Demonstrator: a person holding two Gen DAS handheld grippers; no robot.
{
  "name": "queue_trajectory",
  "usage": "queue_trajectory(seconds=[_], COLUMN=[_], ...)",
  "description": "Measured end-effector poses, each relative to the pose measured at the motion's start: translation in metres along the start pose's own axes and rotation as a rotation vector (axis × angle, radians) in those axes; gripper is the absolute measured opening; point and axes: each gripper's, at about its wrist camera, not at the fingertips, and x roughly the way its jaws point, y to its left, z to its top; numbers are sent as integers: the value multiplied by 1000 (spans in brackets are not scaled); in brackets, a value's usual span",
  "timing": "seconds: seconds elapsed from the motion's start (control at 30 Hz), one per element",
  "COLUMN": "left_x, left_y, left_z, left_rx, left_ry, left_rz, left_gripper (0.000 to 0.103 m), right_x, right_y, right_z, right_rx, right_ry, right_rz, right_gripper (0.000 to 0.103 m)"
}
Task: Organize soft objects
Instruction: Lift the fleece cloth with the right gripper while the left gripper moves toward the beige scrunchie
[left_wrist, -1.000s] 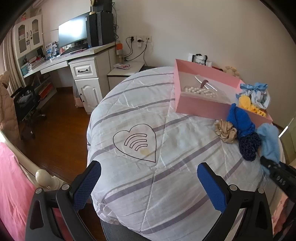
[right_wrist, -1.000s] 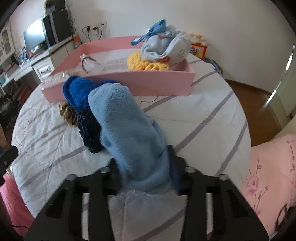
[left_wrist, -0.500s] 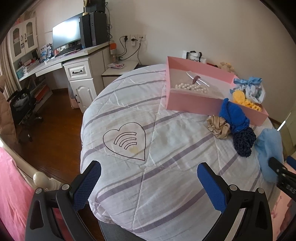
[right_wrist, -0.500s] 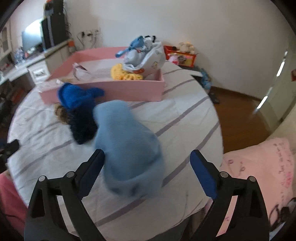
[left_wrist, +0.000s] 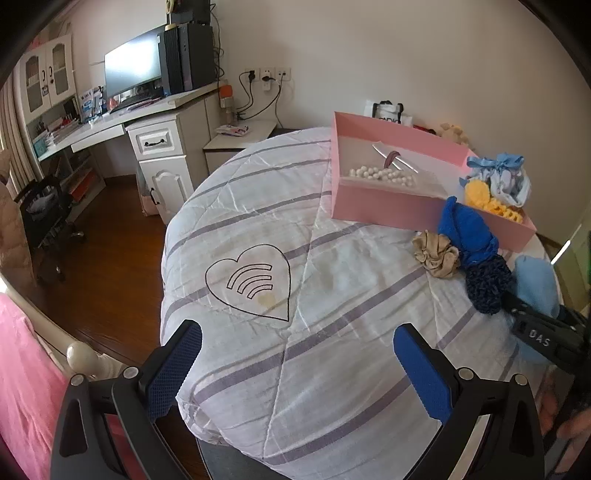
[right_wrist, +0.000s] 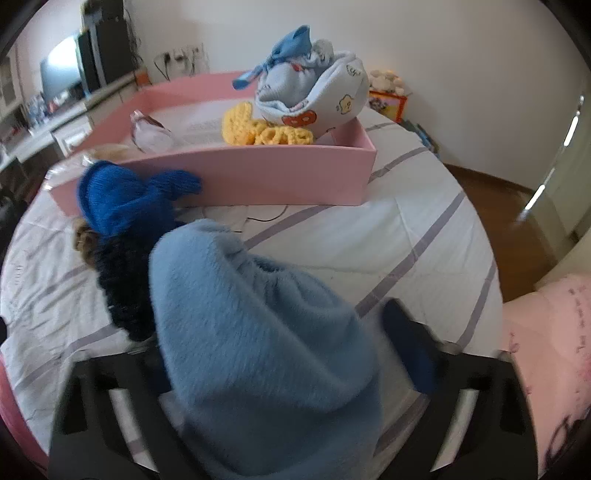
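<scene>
A fluffy light blue hat (right_wrist: 258, 350) lies on the striped quilt, filling the right wrist view; it also shows at the right edge (left_wrist: 535, 288). My right gripper (right_wrist: 277, 354) straddles it, jaws closing; the right pad (right_wrist: 410, 350) stands at the hat's edge and the left finger is hidden behind it. A royal blue knit hat (right_wrist: 122, 199), a dark navy knit piece (right_wrist: 122, 288) and a beige scrunchie (left_wrist: 436, 253) lie by the pink box (right_wrist: 258, 177). My left gripper (left_wrist: 299, 369) hangs open over the quilt's near side, holding nothing.
The pink box holds a yellow crochet piece (right_wrist: 258, 129), a patterned cloth bundle (right_wrist: 314, 96), white beads (left_wrist: 380, 173) and a clear bag. A desk with a monitor (left_wrist: 133, 74) stands far left. The quilt's edge drops to wooden floor on both sides.
The right gripper let go of the light blue hat, pulled back with jaws wide, then came forward around it again with jaws narrower. The left gripper stayed open in place.
</scene>
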Motion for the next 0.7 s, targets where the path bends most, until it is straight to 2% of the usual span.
queue_trajectory(seconds=[0.03,0.07,0.13,0.17,0.37,0.7], left_x=[0,0,0,0,-2,6], left_y=[-1,-2,-5,-7,-24,-54], left_z=[0,1,1,1,4,10], left_rx=[2,3,8,12,50,112], left_ry=[0,1,2,1,-5,1], left_rz=[2,-1,-12,-16,-33,-63], left_gripper=[103,103,103,103,103,103], right_x=[-4,-10,-19,-25,-42,-34], right_y=[0,0,-1,-2,-9,-26], right_z=[-2,-4,-7,-8,-8,-10], right_rx=[-9,-18,-22,-22,-10,45], right_ry=[-14,-21,-28,-40,-75,-57], right_rz=[0,-6,6,10,24,12], right_gripper=[51,33,19,16,15,15])
